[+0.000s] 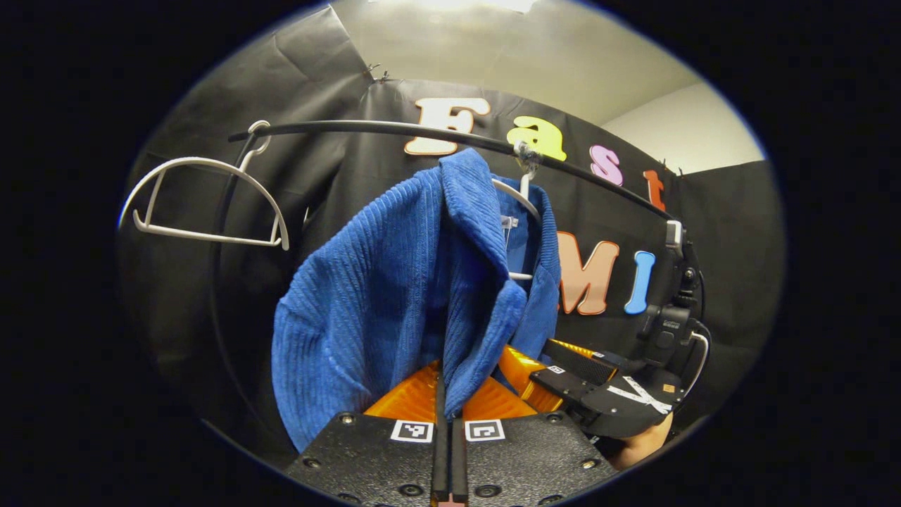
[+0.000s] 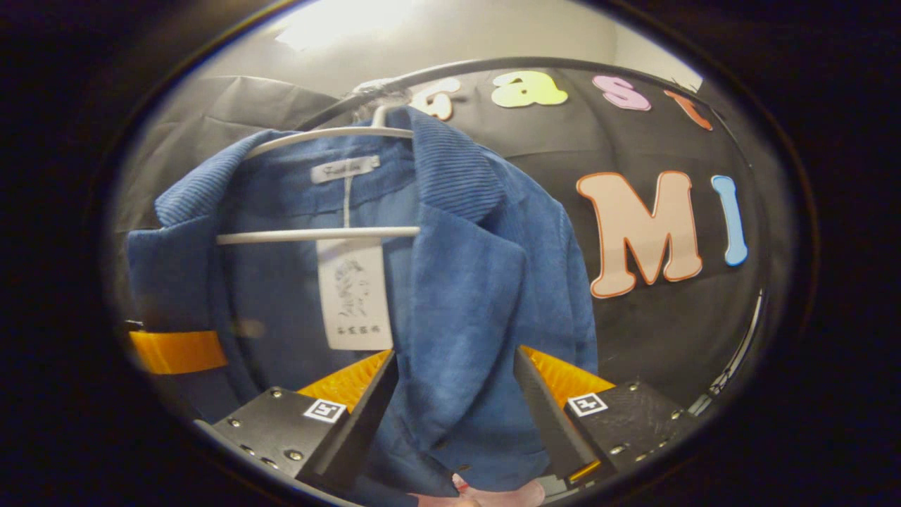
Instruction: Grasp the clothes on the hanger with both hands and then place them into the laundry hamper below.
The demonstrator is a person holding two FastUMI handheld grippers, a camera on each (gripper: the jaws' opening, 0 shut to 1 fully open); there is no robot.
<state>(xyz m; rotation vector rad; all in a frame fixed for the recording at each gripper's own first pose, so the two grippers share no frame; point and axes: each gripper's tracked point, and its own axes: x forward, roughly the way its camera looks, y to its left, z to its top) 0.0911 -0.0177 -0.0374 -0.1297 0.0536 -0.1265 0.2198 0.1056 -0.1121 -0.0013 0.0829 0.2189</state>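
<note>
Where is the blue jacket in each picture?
Left gripper view: the blue jacket hangs in the middle, its front edge pinched between the left gripper fingers.
Right gripper view: it takes up the middle and left, one front panel between the open right gripper fingers.
Shared landmark: the white hanger holding it.

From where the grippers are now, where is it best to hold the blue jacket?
Probably the blue jacket's two front edges below the collar: they hang free and thin. The left gripper jaws already pinch one; the right gripper jaws, open, straddle the other from the front.
</note>
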